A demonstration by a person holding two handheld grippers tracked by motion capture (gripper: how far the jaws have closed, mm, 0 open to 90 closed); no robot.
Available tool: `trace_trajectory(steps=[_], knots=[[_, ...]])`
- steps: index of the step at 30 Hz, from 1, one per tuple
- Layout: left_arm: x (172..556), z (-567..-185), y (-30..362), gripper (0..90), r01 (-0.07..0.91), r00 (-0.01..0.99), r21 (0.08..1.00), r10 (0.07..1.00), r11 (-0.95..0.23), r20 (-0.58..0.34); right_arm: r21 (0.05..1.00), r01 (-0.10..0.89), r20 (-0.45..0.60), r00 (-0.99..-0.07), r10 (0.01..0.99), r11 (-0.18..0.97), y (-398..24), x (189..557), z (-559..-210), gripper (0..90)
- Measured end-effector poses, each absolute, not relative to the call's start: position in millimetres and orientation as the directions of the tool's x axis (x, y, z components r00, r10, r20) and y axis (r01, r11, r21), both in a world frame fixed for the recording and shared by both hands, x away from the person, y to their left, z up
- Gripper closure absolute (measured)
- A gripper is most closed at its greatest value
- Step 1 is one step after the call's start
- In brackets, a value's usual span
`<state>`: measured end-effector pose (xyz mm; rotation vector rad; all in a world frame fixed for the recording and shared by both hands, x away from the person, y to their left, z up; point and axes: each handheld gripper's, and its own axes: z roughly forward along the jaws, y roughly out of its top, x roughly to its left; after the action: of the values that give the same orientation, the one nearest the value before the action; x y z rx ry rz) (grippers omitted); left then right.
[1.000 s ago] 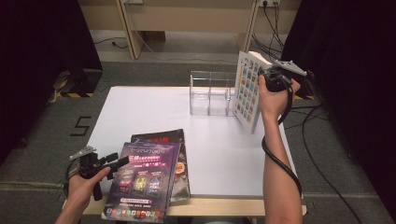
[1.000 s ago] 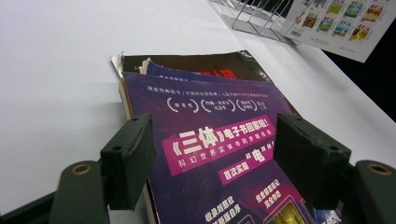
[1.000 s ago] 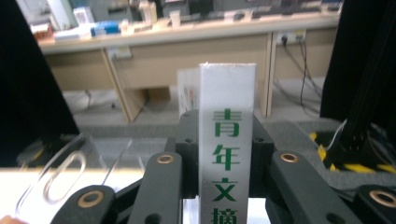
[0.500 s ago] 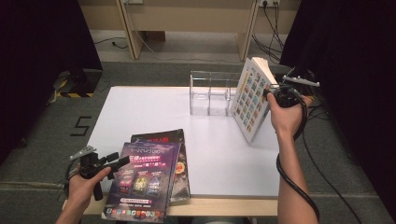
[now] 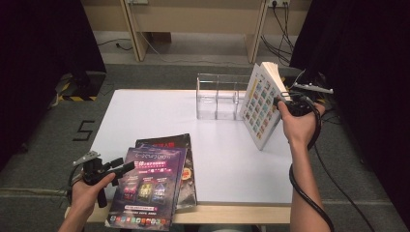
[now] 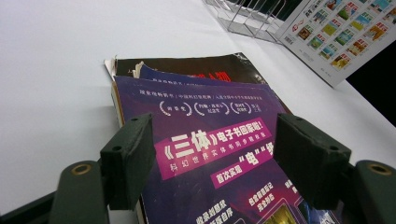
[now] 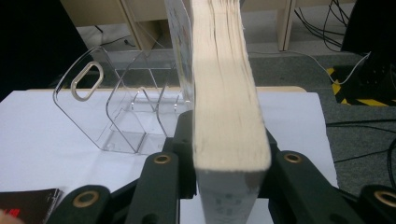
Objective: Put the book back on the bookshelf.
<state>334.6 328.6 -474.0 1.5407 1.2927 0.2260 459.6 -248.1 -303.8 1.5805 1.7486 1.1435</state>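
Observation:
A thick book [image 5: 260, 104] with a grid of small coloured pictures on its cover leans tilted, its lower edge on the white table [image 5: 154, 111], just right of a clear divided rack [image 5: 217, 96]. My right gripper [image 5: 281, 103] is shut on the book's [image 7: 226, 93] page side. Its jaws have just been opening a little, with the book still between them. My left gripper [image 5: 123, 165] stands open at the table's front left. Its jaws [image 6: 212, 163] straddle a purple magazine [image 6: 210, 144] without touching it. That magazine [image 5: 147, 186] lies on top of a black one [image 5: 187, 164].
The clear rack [image 7: 121, 102] has upright dividers and empty slots, close to the book's left. The magazine stack overhangs the table's front edge. Cables trail on the floor at the right, and wooden furniture legs stand beyond the table.
The right hand has carried the book a little right and toward the person, away from the rack, and tilted it further. The left hand has not moved.

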Motion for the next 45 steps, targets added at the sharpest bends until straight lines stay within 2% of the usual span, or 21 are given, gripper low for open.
trace_trajectory(steps=[10, 23, 32, 45], knots=[[334.5, -473.7, 329.3, 28.4, 0.596, 0.395, 0.789, 0.800, 0.152, -0.452, 0.841, 0.541, 0.157, -0.199, 0.967, -0.025, -246.6, 463.2, -293.8, 67.3], [334.8, -473.4, 329.7, 28.4, 0.594, 0.394, 0.790, 0.801, 0.152, -0.451, 0.779, 0.625, 0.115, -0.217, 0.969, 0.048, -244.9, 502.3, -267.9, 64.9], [335.0, -473.2, 330.3, 28.4, 0.593, 0.395, 0.791, 0.801, 0.151, -0.449, 0.747, 0.661, 0.093, -0.216, 0.972, 0.076, -239.5, 521.6, -264.5, 64.7], [335.0, -473.1, 330.0, 28.4, 0.592, 0.395, 0.791, 0.801, 0.152, -0.449, 0.763, 0.643, 0.098, -0.215, 0.972, 0.065, -235.7, 520.6, -271.4, 67.4]])
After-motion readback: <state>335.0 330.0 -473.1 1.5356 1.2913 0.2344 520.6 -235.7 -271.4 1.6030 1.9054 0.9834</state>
